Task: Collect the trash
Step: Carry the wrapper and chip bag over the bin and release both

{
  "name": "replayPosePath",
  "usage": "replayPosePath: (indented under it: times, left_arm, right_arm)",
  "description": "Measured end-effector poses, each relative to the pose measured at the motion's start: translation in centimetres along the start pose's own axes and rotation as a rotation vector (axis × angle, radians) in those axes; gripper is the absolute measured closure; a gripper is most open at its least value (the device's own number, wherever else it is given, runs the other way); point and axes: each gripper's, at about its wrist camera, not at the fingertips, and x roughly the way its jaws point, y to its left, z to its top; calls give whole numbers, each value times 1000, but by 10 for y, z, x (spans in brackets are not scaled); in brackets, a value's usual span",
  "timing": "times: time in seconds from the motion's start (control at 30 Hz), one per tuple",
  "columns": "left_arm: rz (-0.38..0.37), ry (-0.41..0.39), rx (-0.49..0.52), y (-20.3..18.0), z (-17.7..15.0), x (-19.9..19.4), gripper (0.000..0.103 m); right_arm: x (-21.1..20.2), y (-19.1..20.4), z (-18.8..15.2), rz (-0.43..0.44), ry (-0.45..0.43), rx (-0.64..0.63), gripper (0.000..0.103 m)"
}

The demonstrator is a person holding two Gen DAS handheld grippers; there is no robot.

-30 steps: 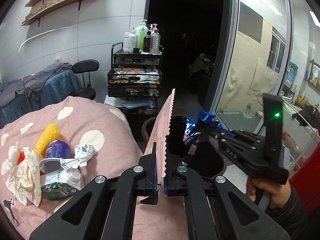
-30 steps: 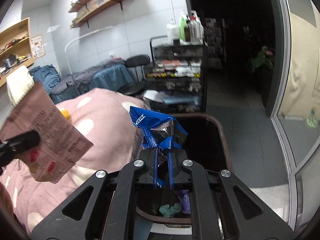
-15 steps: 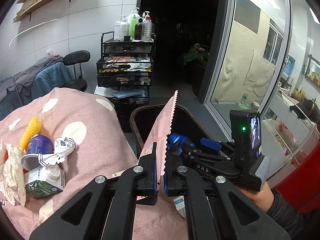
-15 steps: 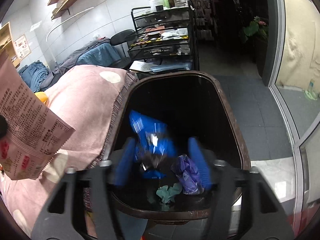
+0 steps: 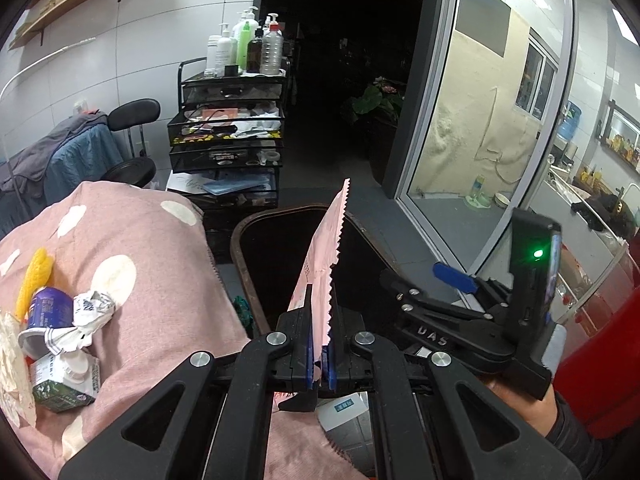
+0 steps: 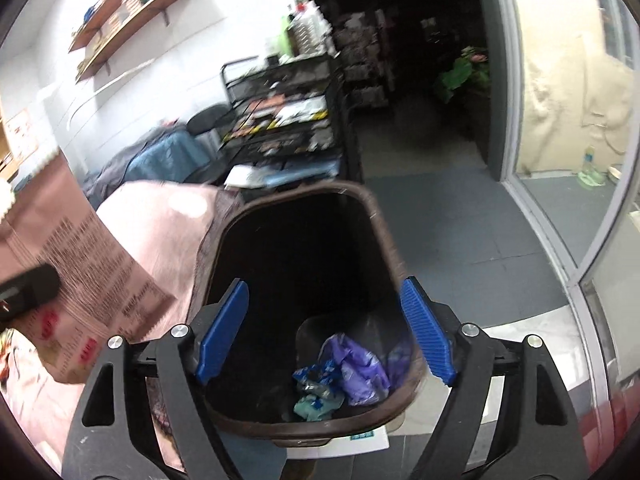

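My left gripper (image 5: 319, 364) is shut on a pink snack wrapper (image 5: 325, 264) with a serrated edge, held upright above the near rim of the brown trash bin (image 5: 240, 264). The same pink wrapper (image 6: 80, 264) shows at the left of the right wrist view. My right gripper (image 6: 326, 332) hangs over the trash bin (image 6: 384, 236), its jaws opening wide with nothing between them. The blue wrapper (image 6: 316, 376) lies at the bottom of the bin beside purple and teal scraps. More trash lies on the pink bedding (image 5: 132, 240): a crumpled white wrapper (image 5: 90, 312), a purple cup (image 5: 46, 318), a green carton (image 5: 64, 384).
A black cart (image 5: 228, 140) with bottles on top stands behind the bin. A black stool (image 5: 132, 136) and a blue-grey draped bed sit at the left. A glass door (image 5: 480, 120) runs along the right. A yellow sponge-like item (image 5: 34, 280) lies on the bedding.
The right gripper went from shut on the blue wrapper to open; the wrapper dropped into the bin. Both grippers moved lower and nearer the bin. The left kept its hold on the pink wrapper.
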Motion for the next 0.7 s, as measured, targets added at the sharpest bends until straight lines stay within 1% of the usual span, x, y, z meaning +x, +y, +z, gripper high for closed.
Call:
replayPosePath:
  times: [0.2, 0.43, 0.5, 0.7]
  left_arm:
    - [-17, 38, 15, -7, 5, 19, 98]
    - [-25, 101, 25, -11, 6, 43, 98]
    - [-21, 115, 26, -11, 5, 48, 98]
    - [-11, 151, 41, -14, 0, 59, 98]
  right_arm:
    - [-14, -17, 10, -51, -59, 43, 20]
    - [-17, -25, 15, -73, -68, 61, 18]
    - [-16, -26, 14, -78, -66, 61, 16]
    - [-17, -31, 14, -92, -70, 69, 15]
